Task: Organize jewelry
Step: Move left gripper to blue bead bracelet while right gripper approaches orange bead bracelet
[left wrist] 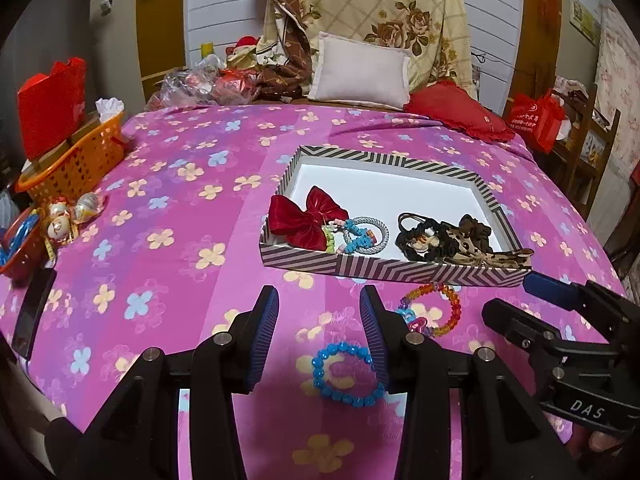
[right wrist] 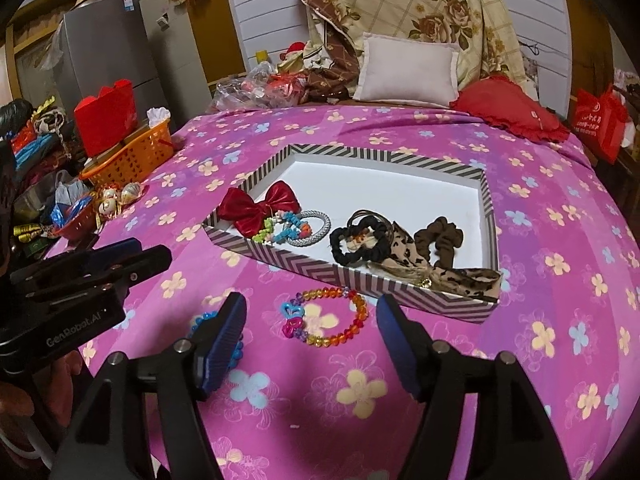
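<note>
A bed takes up most of both views, covered by a pink sheet point(left wrist: 168, 200) printed with yellow and blue flowers. Near its middle sits a shallow rectangular box lid point(left wrist: 380, 270) with black-and-white chevron walls and a plain white floor. Inside it, along the near wall, lie a red velvet bow point(left wrist: 304, 218), a small tangle of pastel bead bracelets with a silver mesh bangle point(left wrist: 366, 236), and a heap of dark hair ties and scrunchies point(right wrist: 372, 242), one of them leopard-print with a tail draped over the near corner; the far half of the lid is bare.

At the left edge of the bed an orange plastic lattice basket point(left wrist: 86, 160) holds a red paper bag point(left wrist: 52, 106); what lies beneath the bag is hidden.

On the sheet in front of the lid, outside it, lie two bracelets: a rainbow faceted-bead bracelet point(right wrist: 326, 316) with small heart charms, and a blue round-bead bracelet point(left wrist: 346, 374).

The left gripper point(left wrist: 318, 320) hovers with its ribbed blue pads apart and nothing between them; its right finger covers part of the blue bracelet. The right gripper point(right wrist: 312, 328) also stands wide, framing the rainbow bracelet without touching it; its left finger hides most of the blue bracelet.
</note>
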